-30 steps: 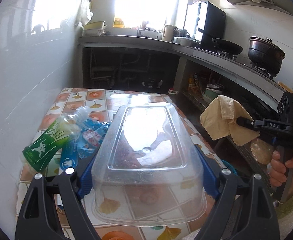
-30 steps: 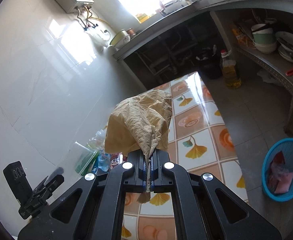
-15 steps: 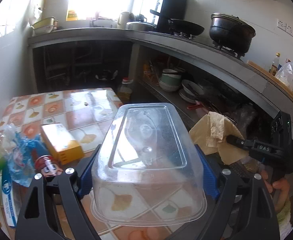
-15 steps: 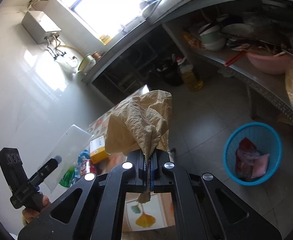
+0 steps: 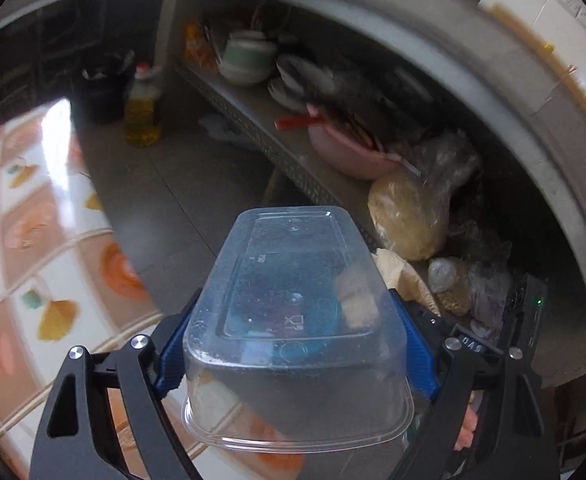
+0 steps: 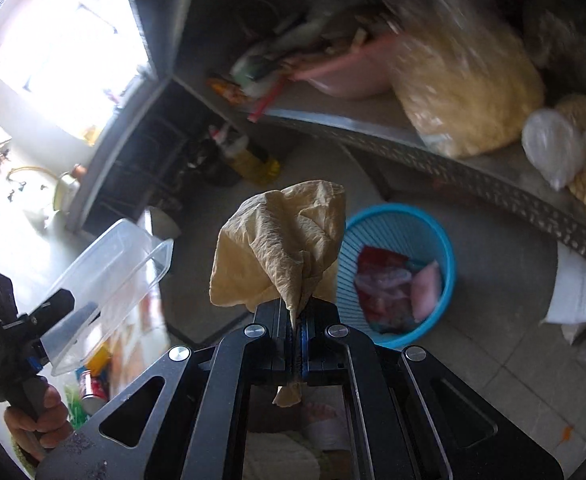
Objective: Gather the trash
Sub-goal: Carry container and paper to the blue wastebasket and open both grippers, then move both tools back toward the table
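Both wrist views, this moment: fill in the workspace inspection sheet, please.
Surface: tiled table with leaf pattern at left; grey floor beyond.
Job's things: clear plastic container upside down; crumpled tan paper; blue basket on the floor, already holding wrappers.
Clutter: can and green packaging on the table.
Grippers: left tongs clamped across the container's sides; right tongs shut on the paper, near the basket in view.
Cables: nothing seen.
Surroundings: under-counter shelf with bowls, pink basin, bagged goods; oil bottle on the floor; bright window.
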Available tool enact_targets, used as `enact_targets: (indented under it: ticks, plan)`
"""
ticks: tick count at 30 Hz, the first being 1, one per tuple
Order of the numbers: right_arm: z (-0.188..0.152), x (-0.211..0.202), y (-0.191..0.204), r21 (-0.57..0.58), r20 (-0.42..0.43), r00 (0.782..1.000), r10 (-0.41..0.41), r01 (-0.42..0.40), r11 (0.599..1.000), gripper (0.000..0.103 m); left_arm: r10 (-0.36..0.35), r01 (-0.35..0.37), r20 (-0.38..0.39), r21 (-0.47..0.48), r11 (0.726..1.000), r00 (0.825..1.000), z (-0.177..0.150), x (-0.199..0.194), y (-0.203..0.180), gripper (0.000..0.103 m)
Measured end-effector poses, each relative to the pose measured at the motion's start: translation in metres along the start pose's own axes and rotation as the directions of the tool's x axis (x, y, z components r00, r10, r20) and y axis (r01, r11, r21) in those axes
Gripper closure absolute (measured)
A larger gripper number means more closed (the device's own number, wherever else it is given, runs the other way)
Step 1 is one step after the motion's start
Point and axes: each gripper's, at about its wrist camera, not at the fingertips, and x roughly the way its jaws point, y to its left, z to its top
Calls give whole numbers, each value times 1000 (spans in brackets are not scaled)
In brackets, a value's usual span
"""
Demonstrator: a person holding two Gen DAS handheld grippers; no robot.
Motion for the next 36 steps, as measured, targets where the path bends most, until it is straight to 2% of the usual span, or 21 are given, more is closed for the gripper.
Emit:
enact_targets:
  ticks: [4,8,11,14,15,16,17,18,21,25,30,36]
  plan:
    - [-3,40,-34,70,-69,995,-65,70,995,101,6,-8,-126,-14,1000,992,17,67,-8,19]
    - [-4,84,-59,116,-140,983,-122,138,984,101,19,-24,-208,-25,999,978,29,123,-12,19]
    - [-1,112,-69,125,-176,971,-164,187,974,101,9,-26,-246,-66,997,969,35,159,-9,18]
    - [3,138,-76,114,-201,962,-183,209,971,95,-3,-20,-259,-86,996,966,39,183,-8,16]
    - [4,148,-78,103,-205,961,-185,209,972,85,-11,-15,-266,-97,995,964,40,191,-7,14]
    - [4,154,-82,90,-208,959,-193,215,972,66,-18,-14,-277,-116,993,961,40,200,-5,10]
    - [4,159,-85,80,-207,953,-222,243,967,58,-22,-17,-285,-133,991,958,41,206,-4,10]
    - [3,163,-90,67,-206,945,-253,272,960,54,-26,-21,-296,-153,988,955,39,210,-1,10]
    - [-2,164,-100,52,-215,931,-296,314,948,54,-58,1,-297,-189,982,953,36,208,2,10]
    - [-8,144,-108,75,-191,931,-311,330,941,54,-64,22,-245,-169,985,967,38,184,0,10]
    - [-15,117,-107,89,-142,942,-303,317,944,54,-77,61,-163,-100,993,984,41,135,-13,10]
    - [-21,96,-70,12,-78,958,-276,278,960,52,-99,97,-62,-38,995,993,28,64,-17,10]
